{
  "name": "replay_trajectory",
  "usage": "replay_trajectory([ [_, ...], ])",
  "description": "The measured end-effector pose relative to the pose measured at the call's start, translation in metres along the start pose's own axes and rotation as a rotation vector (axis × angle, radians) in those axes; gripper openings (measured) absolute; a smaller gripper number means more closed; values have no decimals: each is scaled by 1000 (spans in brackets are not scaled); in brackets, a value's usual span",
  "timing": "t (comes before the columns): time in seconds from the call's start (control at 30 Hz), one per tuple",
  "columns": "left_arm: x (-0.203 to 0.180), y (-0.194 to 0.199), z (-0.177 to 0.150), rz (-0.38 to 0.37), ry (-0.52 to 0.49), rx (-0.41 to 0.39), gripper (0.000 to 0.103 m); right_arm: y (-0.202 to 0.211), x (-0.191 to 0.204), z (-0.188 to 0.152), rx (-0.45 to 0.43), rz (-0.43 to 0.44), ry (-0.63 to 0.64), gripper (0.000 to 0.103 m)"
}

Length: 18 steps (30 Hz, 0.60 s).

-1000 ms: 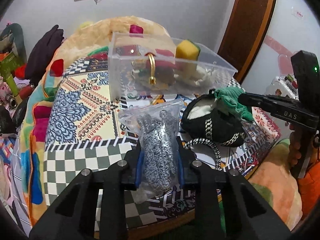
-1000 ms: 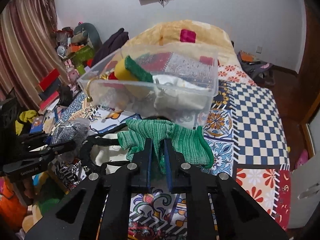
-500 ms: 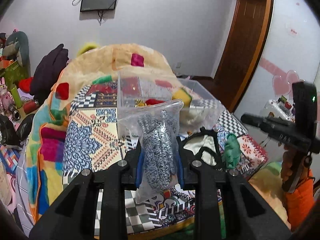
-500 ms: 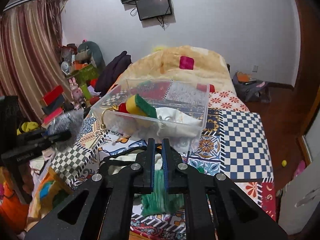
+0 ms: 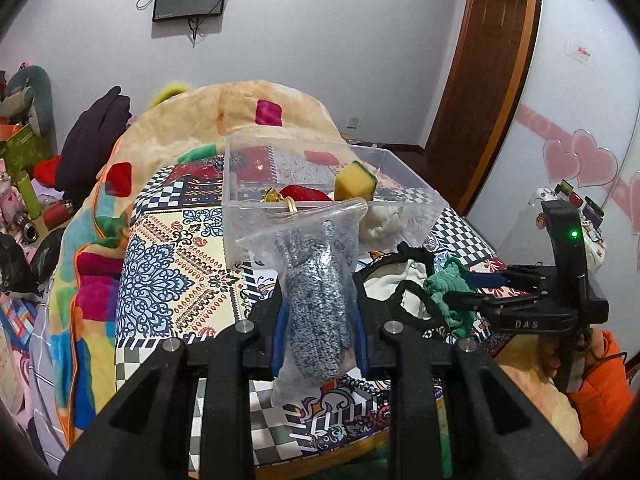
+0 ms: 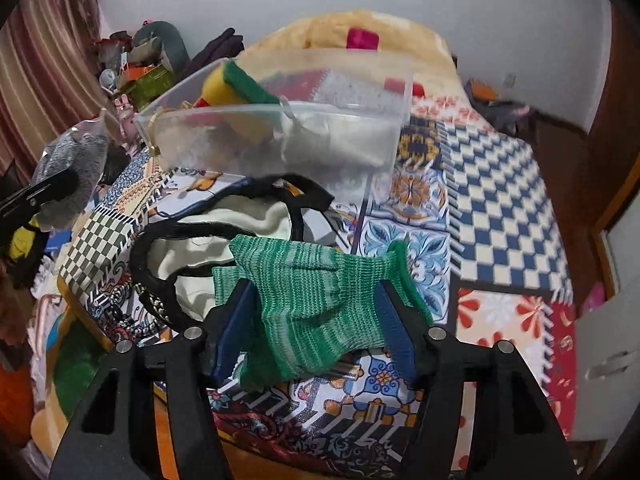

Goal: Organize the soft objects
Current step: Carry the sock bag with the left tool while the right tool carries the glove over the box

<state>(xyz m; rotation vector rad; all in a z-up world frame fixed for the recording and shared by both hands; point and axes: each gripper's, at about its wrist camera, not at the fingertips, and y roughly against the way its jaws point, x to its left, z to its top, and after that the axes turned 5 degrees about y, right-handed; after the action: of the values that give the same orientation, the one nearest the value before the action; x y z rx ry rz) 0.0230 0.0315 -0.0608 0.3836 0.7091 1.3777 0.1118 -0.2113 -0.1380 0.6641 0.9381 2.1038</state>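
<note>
Right gripper (image 6: 316, 312) jaws spread wide since 0.5 s ago, green glove (image 6: 320, 300) draped between them, left gripper (image 5: 318, 332) clamped on bagged grey glove (image 5: 318, 304), one clear bin (image 5: 416, 192) at 12 o'clock.

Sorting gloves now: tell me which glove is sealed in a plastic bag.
The speckled grey glove in the left gripper; the green glove hangs bare.

The only writing that can be read is "DAS", in pale capital letters on the black body of the right tongs (image 5: 464, 285), seen from the left wrist view.
</note>
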Motion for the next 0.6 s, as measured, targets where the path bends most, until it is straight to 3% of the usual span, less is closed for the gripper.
replay_trajectory([
  [0.03, 0, 0, 0, 0, 0, 0, 27, 1, -1, 0, -2, 15, -3, 32],
  [0.13, 0, 1, 1, 3, 1, -3, 27, 4, 0, -1, -9, 13, 6, 10],
  [0.3, 0, 5, 5, 14, 3, -21, 27, 17, 2, 1, -56, -1, 18, 6],
  [0.6, 7, 11, 36, 15, 14, -85, 27, 74, 3, 32, -254, -29, 14, 6],
])
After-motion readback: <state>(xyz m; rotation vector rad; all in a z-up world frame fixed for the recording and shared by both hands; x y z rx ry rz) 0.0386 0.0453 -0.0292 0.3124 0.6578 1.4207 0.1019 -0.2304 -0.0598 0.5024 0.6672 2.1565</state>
